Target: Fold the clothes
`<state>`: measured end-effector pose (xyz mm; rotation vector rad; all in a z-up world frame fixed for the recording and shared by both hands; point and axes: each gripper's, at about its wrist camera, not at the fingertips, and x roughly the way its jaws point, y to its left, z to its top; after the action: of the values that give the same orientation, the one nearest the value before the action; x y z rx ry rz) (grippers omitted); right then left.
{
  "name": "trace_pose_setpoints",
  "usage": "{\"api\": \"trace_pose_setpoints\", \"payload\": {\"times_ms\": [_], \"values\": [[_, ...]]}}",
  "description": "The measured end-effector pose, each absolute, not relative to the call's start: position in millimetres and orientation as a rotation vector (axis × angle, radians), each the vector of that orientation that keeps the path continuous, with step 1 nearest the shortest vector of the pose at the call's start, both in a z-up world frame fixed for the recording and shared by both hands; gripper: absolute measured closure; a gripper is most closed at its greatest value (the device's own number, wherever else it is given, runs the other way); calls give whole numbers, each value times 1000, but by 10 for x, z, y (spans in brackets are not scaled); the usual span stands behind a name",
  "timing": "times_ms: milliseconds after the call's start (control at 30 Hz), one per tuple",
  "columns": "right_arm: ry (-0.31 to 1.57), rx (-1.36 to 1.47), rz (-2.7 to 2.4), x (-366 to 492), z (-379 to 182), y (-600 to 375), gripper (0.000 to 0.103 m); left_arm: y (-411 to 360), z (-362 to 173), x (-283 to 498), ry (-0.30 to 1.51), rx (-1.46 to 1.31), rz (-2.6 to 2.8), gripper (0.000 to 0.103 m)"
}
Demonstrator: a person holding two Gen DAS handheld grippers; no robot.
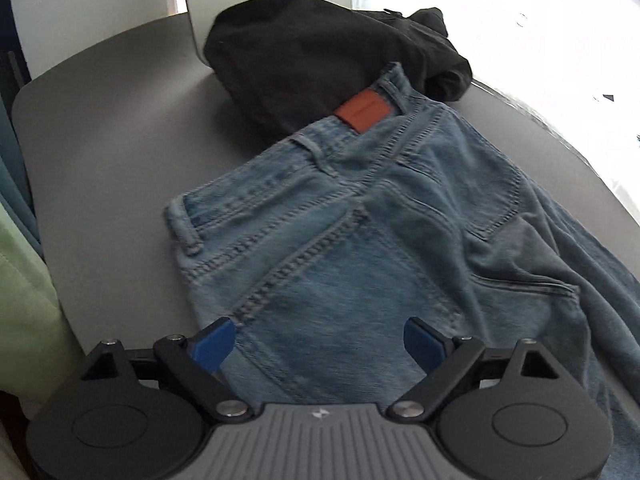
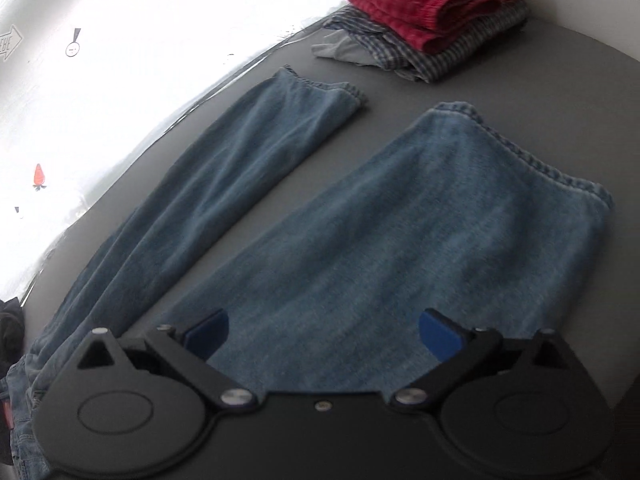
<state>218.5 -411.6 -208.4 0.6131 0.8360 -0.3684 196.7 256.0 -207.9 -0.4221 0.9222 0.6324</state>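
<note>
Jeans [image 1: 360,216] spread flat on grey table [image 1: 104,128], back side up. Left gripper [image 1: 320,344] hovers over seat area, jaws wide, nothing held; waistband ahead of it, black garment [image 1: 320,60] beyond. Right gripper [image 2: 324,334] hovers over near leg [image 2: 400,232], jaws wide, empty; far leg [image 2: 224,168] ahead to its left, folded stack [image 2: 432,20] far ahead. Denim likely heavy, soft, limp, not slippery. Best holds probably thick edges: waistband corner, hem [image 2: 532,164].
</note>
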Motion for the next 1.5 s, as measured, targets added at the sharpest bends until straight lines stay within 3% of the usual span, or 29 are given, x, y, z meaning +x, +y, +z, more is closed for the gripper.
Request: {"api": "trace_pose_setpoints", "payload": {"times_ms": [67,233,700,800,967,1000,1033,1067,1100,1133,1267,1367,1500], "values": [[841,605,-424,2061,-2094,-4112,0,2769,-2142,1841,906,-458,643,13],[821,597,-612,1805,-2090,-4138,0,3165,-2298,1713,895,-535,638,30],[811,606,-822,1443,-2206,-4293,2,3421,-2467,1744,829,-671,575,29],[802,621,-819,1435,-2266,-4401,11,3414,-2467,1729,823,-691,557,32],[816,602,-792,1641,-2386,-4526,40,3360,-2466,1752,815,-679,586,51],[828,601,-804,1693,-2416,-4540,42,3342,-2465,1774,817,-664,606,58],[839,571,-809,1755,-2411,-4506,45,3320,-2460,1799,824,-641,633,73],[851,539,-813,1817,-2402,-4468,54,3293,-2453,1826,833,-614,655,81],[862,506,-816,1880,-2393,-4430,85,3262,-2442,1853,836,-593,666,85],[863,470,-815,1922,-2362,-4392,97,3228,-2425,1879,835,-575,679,89],[811,411,-820,1975,-2118,-4298,99,3110,-2197,1895,802,-515,731,92],[697,546,-818,1764,-1720,-4342,99,3084,-1793,1775,732,-505,726,92],[659,495,-798,1555,-1288,-4260,99,3040,-1347,1603,667,-500,746,92]]}}
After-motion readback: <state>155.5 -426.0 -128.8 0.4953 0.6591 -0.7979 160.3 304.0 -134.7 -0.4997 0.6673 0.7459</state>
